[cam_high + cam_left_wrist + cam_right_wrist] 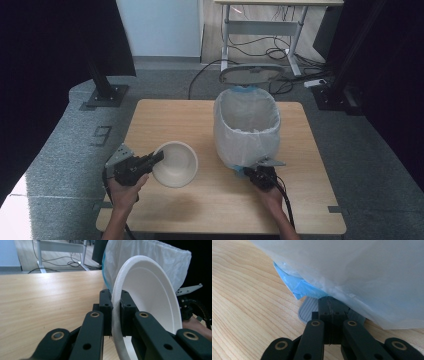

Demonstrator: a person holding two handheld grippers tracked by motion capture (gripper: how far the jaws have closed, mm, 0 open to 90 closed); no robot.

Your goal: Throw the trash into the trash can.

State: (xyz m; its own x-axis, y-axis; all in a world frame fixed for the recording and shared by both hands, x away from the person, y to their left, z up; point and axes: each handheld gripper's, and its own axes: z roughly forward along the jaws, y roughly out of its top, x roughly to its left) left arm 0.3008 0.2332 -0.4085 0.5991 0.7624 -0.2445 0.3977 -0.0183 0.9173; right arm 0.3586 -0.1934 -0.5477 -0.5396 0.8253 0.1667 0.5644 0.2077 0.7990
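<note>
Pinching the bowl [150, 297] rim, left tool [115, 312] holds it beside the bin [246, 127].

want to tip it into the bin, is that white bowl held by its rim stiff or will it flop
Probably stiff enough: the bowl keeps its round shape though the left gripper pinches only its rim. It looks thin and light, like moulded paper, so a hard squeeze might dent the rim. Held at one edge, it may pivot between the jaws.

My jaws pinch the rim of a white bowl [147, 292], held on edge above the wooden worktop [50, 297]. At one o'clock, just behind it, stands a bin lined with a white bag [155, 255].
</note>
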